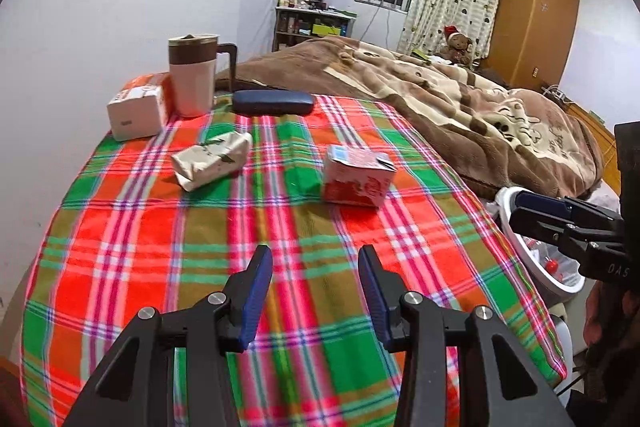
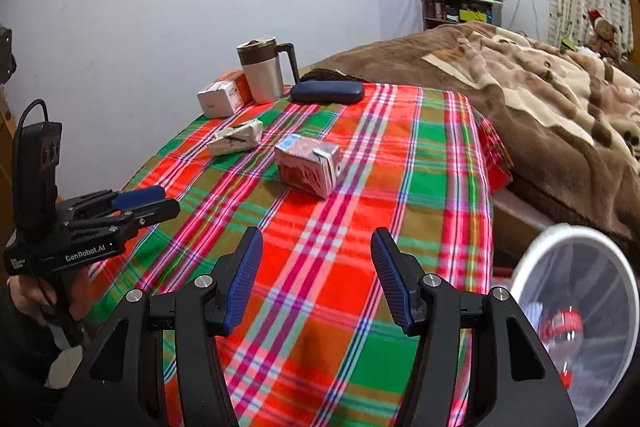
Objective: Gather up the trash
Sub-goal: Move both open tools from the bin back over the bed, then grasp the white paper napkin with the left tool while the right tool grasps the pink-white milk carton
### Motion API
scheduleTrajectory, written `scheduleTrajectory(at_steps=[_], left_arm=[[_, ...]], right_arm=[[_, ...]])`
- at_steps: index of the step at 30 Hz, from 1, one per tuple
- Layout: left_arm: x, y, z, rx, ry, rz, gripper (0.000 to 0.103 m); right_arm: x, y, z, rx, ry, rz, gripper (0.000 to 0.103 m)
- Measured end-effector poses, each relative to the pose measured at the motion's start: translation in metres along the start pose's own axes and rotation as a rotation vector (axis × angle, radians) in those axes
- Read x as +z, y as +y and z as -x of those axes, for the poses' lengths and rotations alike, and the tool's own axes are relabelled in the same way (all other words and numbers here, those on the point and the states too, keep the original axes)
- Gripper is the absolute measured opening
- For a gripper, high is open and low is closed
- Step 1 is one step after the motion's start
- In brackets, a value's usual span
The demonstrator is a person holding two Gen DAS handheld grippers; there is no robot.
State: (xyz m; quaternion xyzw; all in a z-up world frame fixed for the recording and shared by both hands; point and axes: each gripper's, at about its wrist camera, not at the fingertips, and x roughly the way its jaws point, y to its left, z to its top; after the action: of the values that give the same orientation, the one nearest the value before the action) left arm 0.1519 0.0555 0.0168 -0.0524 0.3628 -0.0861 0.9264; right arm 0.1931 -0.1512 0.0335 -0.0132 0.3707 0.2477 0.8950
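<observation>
A crushed red and white drink carton [image 1: 356,179] [image 2: 308,163] lies on the plaid cloth [image 1: 280,227], with a crumpled pale paper pack [image 1: 212,161] [image 2: 236,137] to its left. My left gripper [image 1: 315,255] hovers over the cloth short of both, open, with nothing between its blue pads. Over the near part of the cloth my right gripper [image 2: 317,239] is also open and empty. Each wrist view shows the other gripper from the side: the right gripper [image 1: 514,209] above the bin, the left gripper [image 2: 170,201] at the cloth's left edge.
A white bin [image 2: 520,267] [image 1: 532,259] with a clear liner stands off the cloth's right edge; a red-labelled bottle [image 2: 560,323] lies inside. At the far end stand a lidded mug [image 1: 192,75], a white and orange box [image 1: 138,111] and a dark blue case [image 1: 274,102]. A brown blanket [image 1: 460,99] lies beyond.
</observation>
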Motion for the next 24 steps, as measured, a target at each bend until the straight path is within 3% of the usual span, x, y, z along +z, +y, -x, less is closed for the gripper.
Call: scheduleTrajectory(at_steps=[5, 8, 24], left_arm=[[0.008, 0.018, -0.01, 0.022, -0.002, 0.011, 0.051], [0.013, 0.026, -0.017, 0.036, 0.003, 0.008, 0.051], [0.052, 0.084, -0.069, 0.099, 0.015, -0.01, 0.054]], right_arm=[[0.013, 0.002, -0.015, 0.0, 0.017, 0.029, 0.06], [0.017, 0.002, -0.026, 0.001, 0.033, 0.048, 0.073], [0.04, -0.003, -0.082, -0.001, 0.075, 0.104, 0.073]])
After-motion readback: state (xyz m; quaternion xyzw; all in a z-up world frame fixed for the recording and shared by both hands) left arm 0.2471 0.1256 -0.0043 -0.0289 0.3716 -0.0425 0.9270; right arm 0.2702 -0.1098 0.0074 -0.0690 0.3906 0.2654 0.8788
